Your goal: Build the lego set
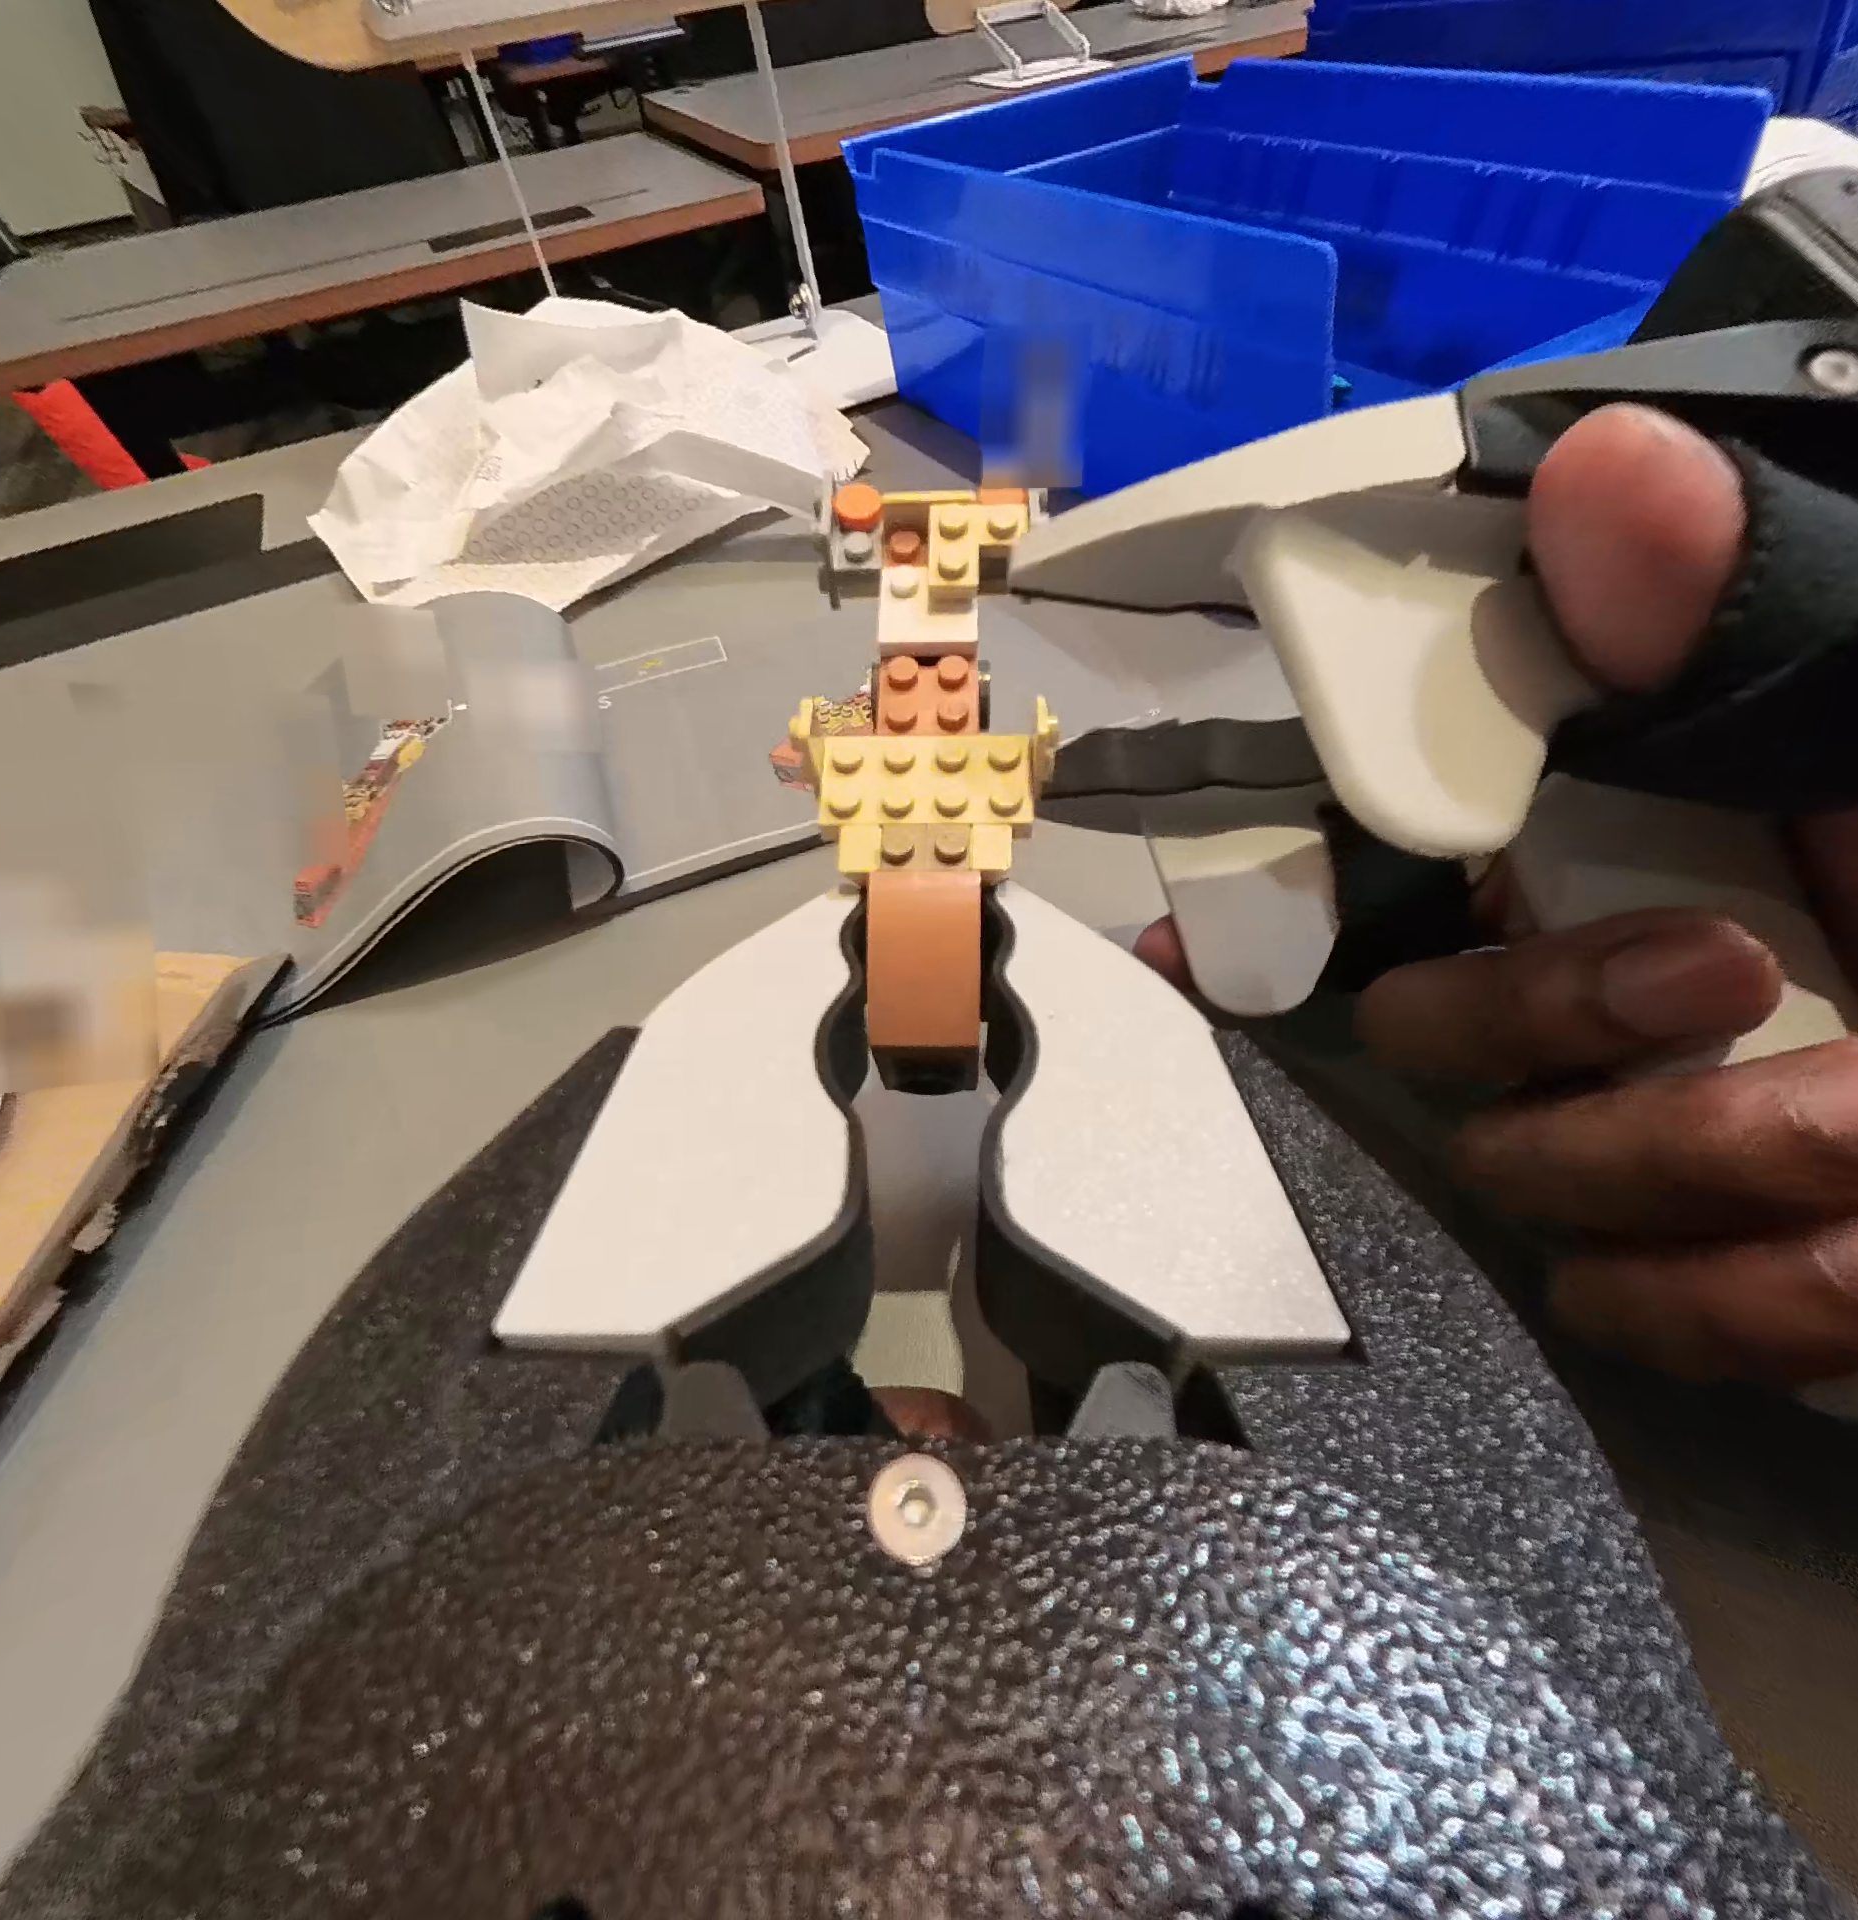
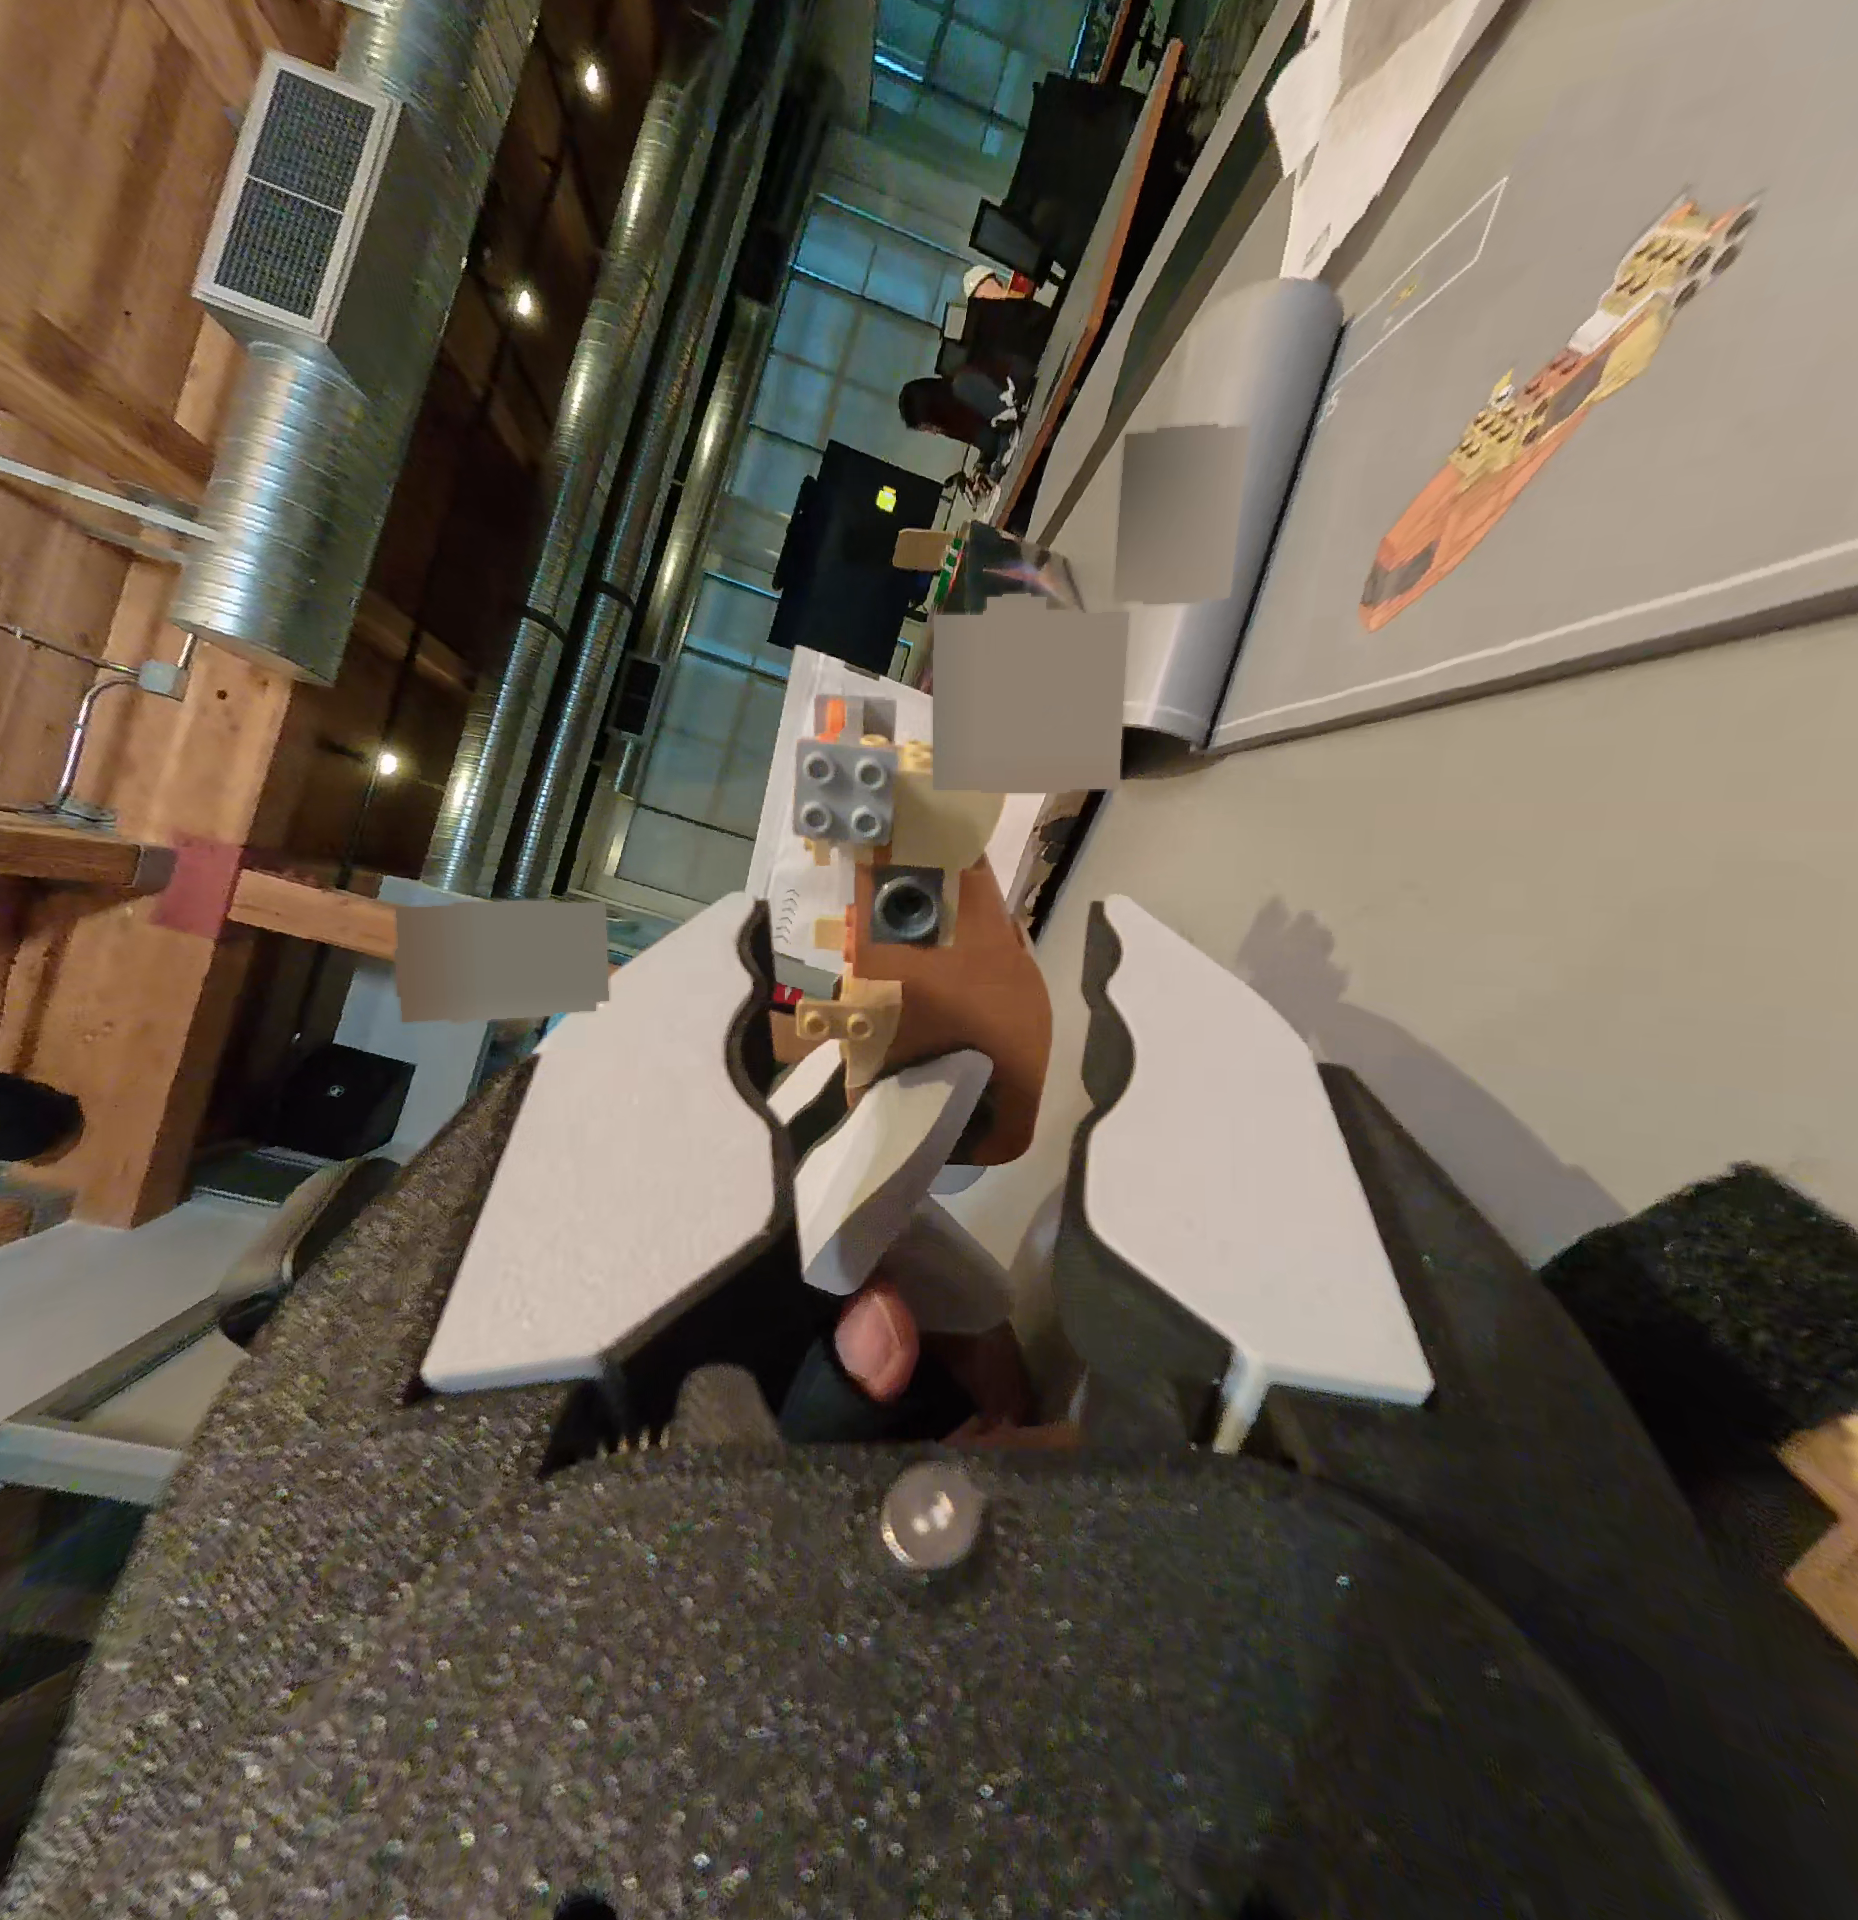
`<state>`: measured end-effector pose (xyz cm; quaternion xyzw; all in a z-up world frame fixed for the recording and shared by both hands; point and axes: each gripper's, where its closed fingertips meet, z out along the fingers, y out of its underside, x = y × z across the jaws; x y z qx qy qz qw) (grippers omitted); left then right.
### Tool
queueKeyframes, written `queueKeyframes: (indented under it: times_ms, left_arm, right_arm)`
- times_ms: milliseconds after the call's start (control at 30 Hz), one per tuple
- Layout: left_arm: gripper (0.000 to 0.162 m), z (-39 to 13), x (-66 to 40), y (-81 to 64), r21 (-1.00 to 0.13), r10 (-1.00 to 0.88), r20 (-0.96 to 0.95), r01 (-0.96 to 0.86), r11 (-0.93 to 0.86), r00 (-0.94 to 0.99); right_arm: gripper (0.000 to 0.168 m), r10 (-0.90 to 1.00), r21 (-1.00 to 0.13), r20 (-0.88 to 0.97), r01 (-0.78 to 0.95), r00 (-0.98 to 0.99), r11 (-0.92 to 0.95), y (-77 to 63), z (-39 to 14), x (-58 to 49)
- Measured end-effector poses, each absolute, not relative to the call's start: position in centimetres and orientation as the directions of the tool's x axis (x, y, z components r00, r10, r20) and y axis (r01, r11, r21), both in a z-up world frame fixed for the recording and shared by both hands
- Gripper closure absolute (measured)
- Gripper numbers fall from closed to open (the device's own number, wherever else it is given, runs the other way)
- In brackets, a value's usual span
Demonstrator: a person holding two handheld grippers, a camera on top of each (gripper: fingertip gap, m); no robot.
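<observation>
A part-built lego model (image 1: 930, 769) of tan, brown, white and grey bricks is held above the grey table. My left gripper (image 1: 923, 920) is shut on the model's brown curved end piece and the model points away from it. My right gripper (image 1: 1039, 665) comes in from the right, open, with one finger (image 1: 1164, 520) by the model's far tan bricks. In the right wrist view the right gripper (image 2: 930, 914) stands wide open around the model (image 2: 904, 894), with gaps on both sides. The left gripper's fingers (image 2: 883, 1143) show between its jaws.
An open instruction booklet (image 1: 385, 748) lies on the table (image 1: 489, 1143) to the left, also in the right wrist view (image 2: 1527, 416). Crumpled white paper (image 1: 592, 468) lies behind it. Blue bins (image 1: 1268, 260) stand at the back right. Torn cardboard (image 1: 73, 1122) lies at left. A hand (image 1: 1631, 1091) holds the right gripper. The grippers are tip to tip, or close to it.
</observation>
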<state>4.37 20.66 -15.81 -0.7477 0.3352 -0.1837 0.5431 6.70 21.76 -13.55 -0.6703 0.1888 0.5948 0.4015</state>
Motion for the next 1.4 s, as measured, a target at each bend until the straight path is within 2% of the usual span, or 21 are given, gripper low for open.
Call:
queueKeyframes:
  times_ms: [200, 433, 833, 1233, 1400]
  left_arm:
    - [0.144, -15.5, 4.4, 20.6, -0.944, -0.703, -0.060, -0.269, -0.190, 0.709]
    - [0.145, -15.3, 4.4, 20.6, -0.948, -0.690, -0.081, -0.269, -0.170, 0.719]
    - [0.145, -14.7, 4.5, 20.5, -0.953, -0.650, -0.155, -0.286, -0.099, 0.744]
    - [0.144, -14.4, 4.6, 20.2, -0.951, -0.640, -0.202, -0.305, -0.053, 0.741]
    - [0.144, -14.1, 4.5, 20.1, -0.956, -0.638, -0.198, -0.291, -0.042, 0.744]
  right_arm:
    - [0.110, 0.248, -0.387, -0.922, -0.735, 0.298, -0.556, 22.4, -13.1, 6.8]
    - [0.110, 0.265, -0.400, -0.916, -0.751, 0.302, -0.525, 22.5, -12.4, 6.7]
    - [0.113, 0.276, -0.372, -0.925, -0.777, 0.262, -0.508, 22.3, -11.7, 6.5]
    - [0.132, 0.277, -0.367, -0.925, -0.806, 0.261, -0.465, 22.4, -11.4, 7.1]
    - [0.133, 0.287, -0.357, -0.926, -0.814, 0.245, -0.459, 22.2, -11.2, 6.9]
